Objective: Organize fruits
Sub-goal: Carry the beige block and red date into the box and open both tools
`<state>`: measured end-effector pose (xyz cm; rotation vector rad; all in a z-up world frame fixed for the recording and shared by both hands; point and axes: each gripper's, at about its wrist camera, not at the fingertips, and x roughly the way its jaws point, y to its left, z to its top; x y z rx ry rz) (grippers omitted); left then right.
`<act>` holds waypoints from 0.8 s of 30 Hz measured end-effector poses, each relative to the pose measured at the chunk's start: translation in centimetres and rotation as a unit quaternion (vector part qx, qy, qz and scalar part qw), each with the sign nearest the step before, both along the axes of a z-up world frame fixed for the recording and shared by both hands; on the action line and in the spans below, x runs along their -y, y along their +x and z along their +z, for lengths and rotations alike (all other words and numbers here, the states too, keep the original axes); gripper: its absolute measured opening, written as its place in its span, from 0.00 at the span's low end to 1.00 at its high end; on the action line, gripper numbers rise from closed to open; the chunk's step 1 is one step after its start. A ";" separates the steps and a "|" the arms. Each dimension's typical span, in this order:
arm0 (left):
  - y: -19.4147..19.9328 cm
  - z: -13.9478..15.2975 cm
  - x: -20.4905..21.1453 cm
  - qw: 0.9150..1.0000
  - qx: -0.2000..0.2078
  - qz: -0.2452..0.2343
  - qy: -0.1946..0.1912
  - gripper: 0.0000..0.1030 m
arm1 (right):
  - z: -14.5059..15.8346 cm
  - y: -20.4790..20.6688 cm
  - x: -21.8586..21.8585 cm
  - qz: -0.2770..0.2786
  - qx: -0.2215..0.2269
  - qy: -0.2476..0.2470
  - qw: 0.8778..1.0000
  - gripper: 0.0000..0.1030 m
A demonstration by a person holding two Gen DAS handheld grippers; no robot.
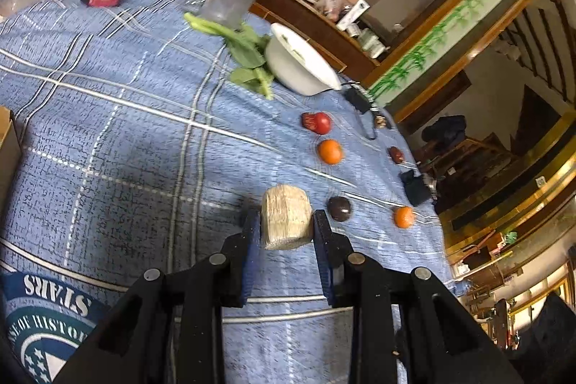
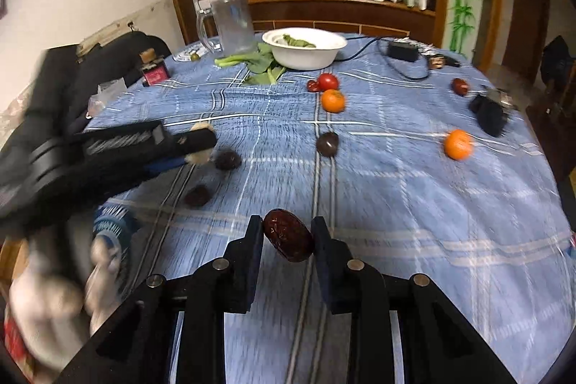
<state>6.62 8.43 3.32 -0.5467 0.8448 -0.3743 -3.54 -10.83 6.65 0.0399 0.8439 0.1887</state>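
Observation:
My left gripper (image 1: 286, 222) is shut on a pale beige chunk (image 1: 286, 216) and holds it above the blue checked tablecloth (image 1: 126, 132). My right gripper (image 2: 288, 234) is shut on a dark red date (image 2: 288, 234) over the cloth. In the right wrist view the left gripper (image 2: 199, 144) shows at the left with the beige chunk (image 2: 199, 155). On the cloth lie a red tomato (image 2: 327, 81), two oranges (image 2: 332, 100) (image 2: 457, 144), a dark round fruit (image 2: 327, 143) and other dates (image 2: 227, 159) (image 2: 197, 195) (image 2: 460, 86).
A white bowl (image 2: 304, 58) with greens, loose leafy greens (image 2: 259, 62) and a clear mug (image 2: 230, 26) stand at the far side. Black adapters (image 2: 489, 114) (image 2: 401, 51) with a cable lie at the right. A small red bottle (image 2: 154, 71) stands at the left.

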 end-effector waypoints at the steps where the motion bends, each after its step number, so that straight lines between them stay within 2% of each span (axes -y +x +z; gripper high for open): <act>1: -0.4 0.2 0.0 1.000 0.002 -0.004 -0.007 0.27 | 0.5 -1.4 0.3 -0.002 0.002 0.000 1.000 0.28; 2: -1.1 0.4 -0.3 1.000 0.000 -0.009 -0.026 0.27 | 0.8 -2.1 0.4 -0.003 0.002 0.002 1.000 0.28; 6: -5.2 1.7 -3.1 0.999 0.016 0.005 -0.048 0.27 | 1.9 -4.8 0.1 0.007 0.013 0.001 1.000 0.28; 10: -9.8 3.5 -8.2 0.998 0.032 0.032 -0.051 0.27 | 2.2 -5.4 -2.7 0.040 0.018 0.020 0.999 0.28; 13: -13.1 4.7 -13.6 0.995 0.041 0.089 -0.022 0.27 | 2.2 -5.4 -5.8 0.076 0.014 0.038 0.996 0.29; 15: -15.1 5.1 -16.9 0.990 0.040 0.135 0.025 0.27 | 2.3 -5.5 -8.5 0.108 0.011 0.045 0.993 0.29; 19: -17.7 4.9 -21.3 0.973 0.025 0.201 0.115 0.27 | 2.6 -5.4 -14.8 0.173 0.003 0.052 0.984 0.29; 24: -18.7 2.8 -25.1 0.961 -0.011 0.235 0.145 0.27 | 1.8 -5.2 -21.1 0.223 -0.018 0.057 0.973 0.29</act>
